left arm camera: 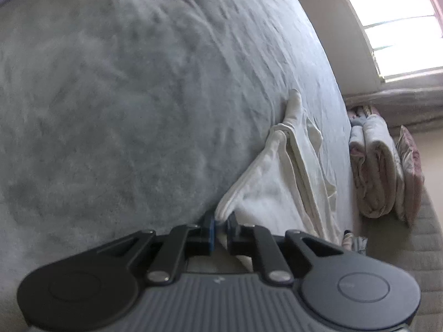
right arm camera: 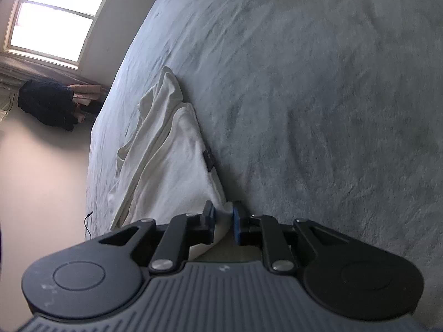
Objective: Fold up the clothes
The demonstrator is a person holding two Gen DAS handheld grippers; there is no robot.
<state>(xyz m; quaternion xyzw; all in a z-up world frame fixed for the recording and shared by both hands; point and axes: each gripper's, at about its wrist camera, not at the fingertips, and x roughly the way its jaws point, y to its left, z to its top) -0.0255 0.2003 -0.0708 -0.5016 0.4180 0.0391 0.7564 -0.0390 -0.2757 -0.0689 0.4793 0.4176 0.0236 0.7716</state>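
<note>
Both claws, left (left arm camera: 220, 225) and right (right arm camera: 223, 221), pinch near corners of a white garment (left arm camera: 277, 182); its length runs away across the bed (left arm camera: 138, 96).

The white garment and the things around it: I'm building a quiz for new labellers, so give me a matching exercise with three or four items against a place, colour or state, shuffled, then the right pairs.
Things:
1. white garment
2. grey blanket
3. window
4. dark bundle

Descriptions:
A. bright, in the wall beyond the bed
B. on the floor beside the bed, under the window
C. pinched at its near edge by the left tool and by the right tool
D. fuzzy, spread over the bed

Pairs: 1-C, 2-D, 3-A, 4-B
</note>
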